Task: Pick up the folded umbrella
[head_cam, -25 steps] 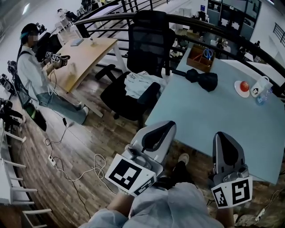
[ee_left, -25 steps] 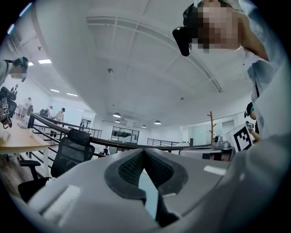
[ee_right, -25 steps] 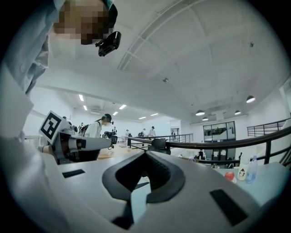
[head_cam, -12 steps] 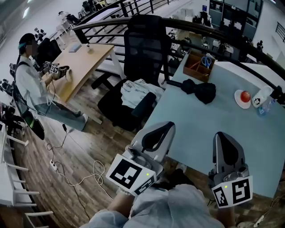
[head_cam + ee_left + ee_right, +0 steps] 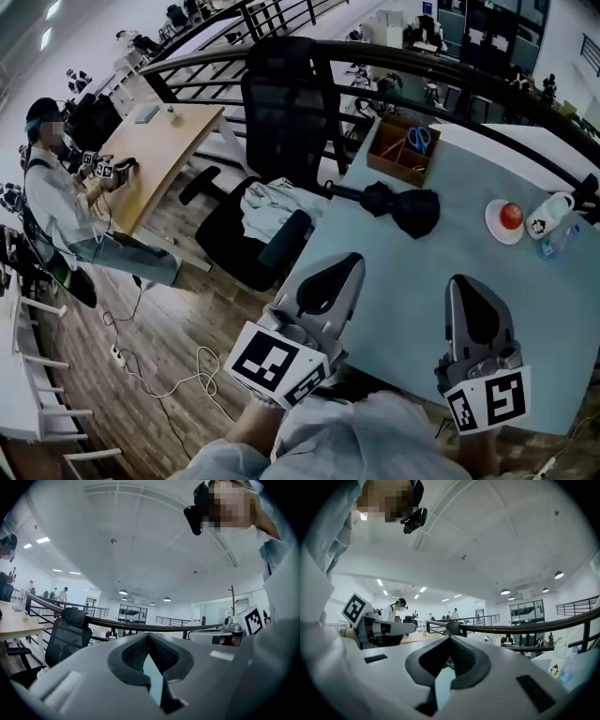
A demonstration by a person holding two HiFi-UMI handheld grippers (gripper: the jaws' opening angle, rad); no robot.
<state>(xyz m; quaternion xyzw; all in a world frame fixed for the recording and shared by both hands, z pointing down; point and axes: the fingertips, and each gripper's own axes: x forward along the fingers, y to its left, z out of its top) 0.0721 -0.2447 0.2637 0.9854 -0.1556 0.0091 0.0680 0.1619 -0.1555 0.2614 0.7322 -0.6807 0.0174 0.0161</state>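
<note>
The folded black umbrella [image 5: 403, 209] lies on the far part of the pale blue table [image 5: 422, 291], its handle pointing left toward the table's edge. My left gripper [image 5: 345, 264] hangs over the table's near left corner with its jaws shut and nothing between them. My right gripper [image 5: 467, 285] is held beside it over the near part of the table, also shut and empty. Both point toward the umbrella from well short of it. In the left gripper view the left gripper [image 5: 149, 637] has its pads together, and in the right gripper view the right gripper [image 5: 450, 639] does too. Neither gripper view shows the umbrella.
A wooden box [image 5: 401, 150] with scissors stands behind the umbrella. A plate with a red apple [image 5: 509, 217], a white mug [image 5: 547, 215] and a water bottle [image 5: 562, 240] sit at the right. A black office chair [image 5: 277, 141] with clothes stands left of the table. A person [image 5: 56, 192] sits at a wooden desk.
Both grippers have moved forward from in front of the table to over its near edge. The umbrella and table now lie closer beneath them. The jaws stayed shut.
</note>
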